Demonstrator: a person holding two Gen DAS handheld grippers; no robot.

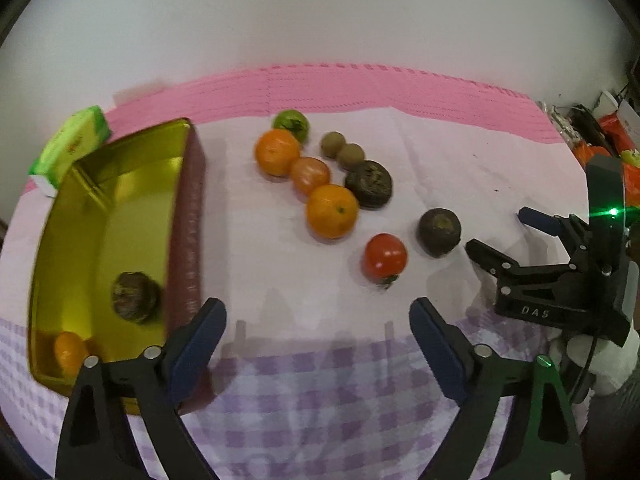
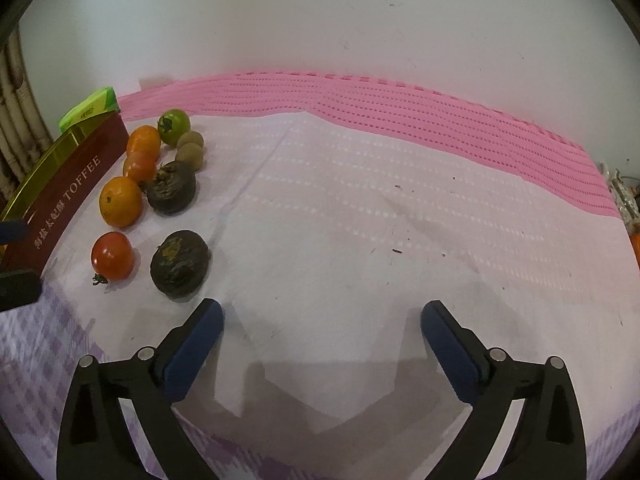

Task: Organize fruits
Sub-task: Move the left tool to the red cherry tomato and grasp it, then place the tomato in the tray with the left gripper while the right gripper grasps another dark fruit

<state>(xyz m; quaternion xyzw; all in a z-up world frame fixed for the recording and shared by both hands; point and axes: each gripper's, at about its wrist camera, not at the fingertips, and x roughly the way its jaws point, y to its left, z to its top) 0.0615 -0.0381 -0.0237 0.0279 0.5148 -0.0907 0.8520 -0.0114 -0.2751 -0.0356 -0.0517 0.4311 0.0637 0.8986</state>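
Gold-lined, the toffee tin [image 1: 120, 216] holds one dark fruit [image 1: 134, 297] and one orange [image 1: 69, 354]; the other fruits [image 1: 332, 210] lie on the desk [image 2: 360, 220] just right of it. Left gripper [image 1: 318, 340] and right gripper [image 2: 322, 338] hover with fingers apart, empty.

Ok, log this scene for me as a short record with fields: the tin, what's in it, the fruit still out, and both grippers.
container: gold tin, open, on the cloth's left side
inside tin: one dark fruit, one small orange fruit
fruit on cloth: two oranges, red tomato, orange tomato, green tomato, two small brown fruits, two dark fruits
left gripper: open, empty
right gripper: open, empty, near the dark fruit
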